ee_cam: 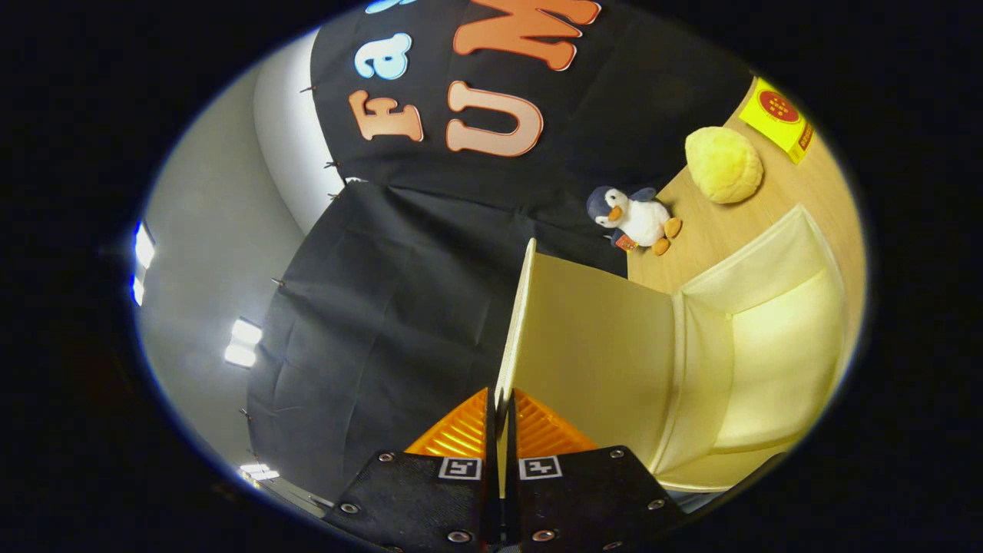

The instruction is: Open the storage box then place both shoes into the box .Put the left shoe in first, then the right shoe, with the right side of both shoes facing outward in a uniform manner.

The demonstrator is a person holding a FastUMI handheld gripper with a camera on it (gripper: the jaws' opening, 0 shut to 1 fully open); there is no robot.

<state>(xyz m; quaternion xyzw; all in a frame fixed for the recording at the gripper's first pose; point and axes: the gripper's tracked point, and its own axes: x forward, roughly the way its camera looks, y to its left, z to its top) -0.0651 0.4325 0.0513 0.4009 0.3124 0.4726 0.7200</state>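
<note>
Black cloth hangs as the booth's back wall point(399, 307), with a grey wall and bright ceiling lights off to the left of it. To the right lies a pale wooden table point(706, 238), seen at a steep tilt.

On that table stands the cream storage box point(768, 361), its inside lit yellowish and showing a floor and side walls with no shoe in the part I can see. Its lid point(599, 338) is swung up on edge, a flat cream panel reaching from the fingers away toward the cloth wall, its inner face turned toward the box.

The gripper point(501, 430) is clamped on the near edge of that lid. Both orange ribbed fingers point(461, 438) press in from either side of the thin panel, with barely a gap between them beyond the panel's thickness. Behind them sit the black finger mounts, each carrying a small square marker.

Beyond the box, farther along the table, a small plush penguin point(633, 219) sits right by the foot of the cloth wall, white-bellied with a dark blue back and orange feet. A little past it to the right rests a round yellow plush ball point(723, 163), apart from the penguin. Farther still, near the table's far corner, lies a yellow packet point(779, 119) with a red round mark on it.
</note>
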